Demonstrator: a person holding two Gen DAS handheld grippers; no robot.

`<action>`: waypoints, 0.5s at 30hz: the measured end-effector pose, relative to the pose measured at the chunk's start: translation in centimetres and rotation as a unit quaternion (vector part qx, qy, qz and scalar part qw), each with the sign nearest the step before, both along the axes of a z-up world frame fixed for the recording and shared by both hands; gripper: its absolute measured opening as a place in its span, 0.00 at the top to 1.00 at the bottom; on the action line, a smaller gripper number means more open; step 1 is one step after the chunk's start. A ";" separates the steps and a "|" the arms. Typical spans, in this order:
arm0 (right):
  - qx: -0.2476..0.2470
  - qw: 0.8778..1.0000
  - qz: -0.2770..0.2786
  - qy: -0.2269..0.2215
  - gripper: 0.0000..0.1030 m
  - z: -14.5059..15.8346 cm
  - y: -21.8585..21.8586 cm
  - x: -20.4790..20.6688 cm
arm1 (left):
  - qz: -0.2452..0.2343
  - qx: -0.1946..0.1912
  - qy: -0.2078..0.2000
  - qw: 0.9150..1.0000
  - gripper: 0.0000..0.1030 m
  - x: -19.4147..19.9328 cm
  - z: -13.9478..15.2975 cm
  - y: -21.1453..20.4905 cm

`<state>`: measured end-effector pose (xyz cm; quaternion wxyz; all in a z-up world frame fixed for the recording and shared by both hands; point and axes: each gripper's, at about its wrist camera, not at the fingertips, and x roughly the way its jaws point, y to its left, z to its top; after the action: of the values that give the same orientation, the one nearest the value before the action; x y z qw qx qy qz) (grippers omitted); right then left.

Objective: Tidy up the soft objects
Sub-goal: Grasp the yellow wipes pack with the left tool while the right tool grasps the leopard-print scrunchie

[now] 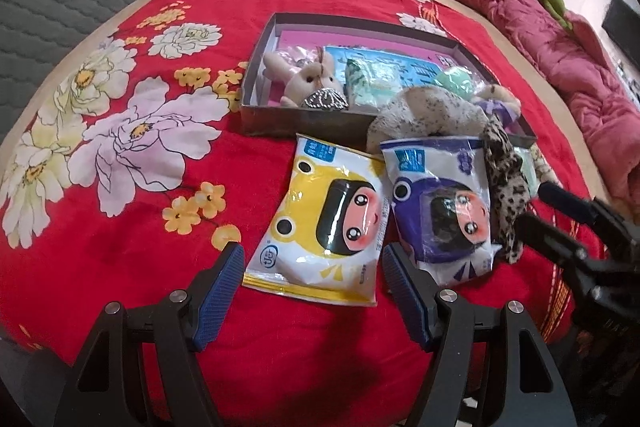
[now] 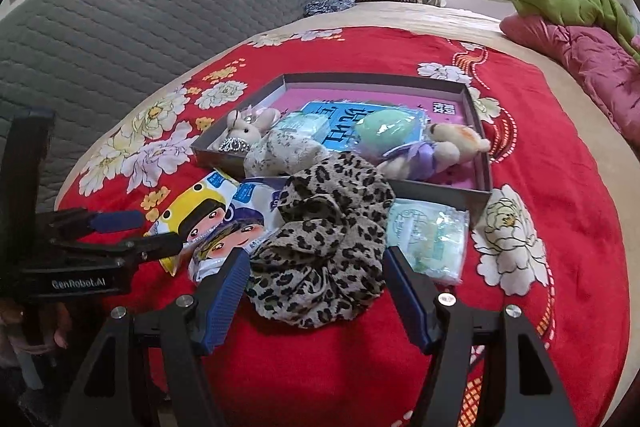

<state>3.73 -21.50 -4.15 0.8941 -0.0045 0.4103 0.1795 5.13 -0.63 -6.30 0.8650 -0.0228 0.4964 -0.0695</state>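
A bed covered by a red floral bedspread [image 1: 120,235] fills both wrist views. In the left wrist view, the left gripper [image 1: 314,291] points down at the bedspread with its blue-padded fingers [image 1: 220,291] spread wide apart and nothing between the pads; a yellow cartoon-face packet [image 1: 320,223] lies flat just beyond the gap, at about 12 o'clock from the fingertips. Touching its right edge, at 1 o'clock, lies a purple cartoon-face packet [image 1: 440,211]. Beyond both packets, at 12 o'clock, sits a shallow grey box [image 1: 256,79] holding a small plush rabbit [image 1: 316,79], a blue packet [image 1: 400,67] and a pale green ball [image 1: 456,79]. A speckled white fabric piece [image 1: 432,115] drapes over the box's near wall. In the right wrist view, the right gripper [image 2: 314,291] also stands wide open, pads gripping nothing, and a crumpled leopard-print cloth [image 2: 320,243] lies on the bedspread with its near part between the fingertips, at 12 o'clock; whether a pad touches it cannot be told. A pale green tissue pack [image 2: 428,239] lies at 1 o'clock, just beside the cloth and against the box's near wall. A small plush bear in purple [image 2: 440,147] lies inside the box at 1 o'clock. A pink quilt [image 2: 580,55] lies along the bed's far right edge, at 2 o'clock.
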 end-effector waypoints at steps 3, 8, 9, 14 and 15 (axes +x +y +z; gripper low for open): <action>-0.005 1.000 0.004 -0.002 0.34 -0.3 0.3 0.4 | 0.003 -0.007 -0.001 1.000 0.29 0.3 -0.1 0.1; -0.002 1.000 -0.004 0.001 0.34 -0.7 0.2 1.4 | -0.006 0.000 0.000 1.000 0.29 0.7 -0.6 -0.4; 0.000 1.000 -0.005 0.002 0.34 -0.7 0.2 1.5 | -0.006 0.002 0.001 1.000 0.29 0.8 -0.7 -0.4; 0.002 1.000 -0.009 0.004 0.34 -1.0 0.1 1.9 | -0.010 0.007 0.006 1.000 0.27 1.5 -1.5 -0.8; 0.002 1.000 -0.008 0.005 0.34 -1.1 0.1 2.0 | -0.011 0.007 0.006 1.000 0.27 1.6 -1.6 -0.8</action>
<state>5.72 -21.45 -5.20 0.8934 0.0021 0.4146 0.1731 6.71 -1.46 -7.87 0.8613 -0.0117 0.5023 -0.0751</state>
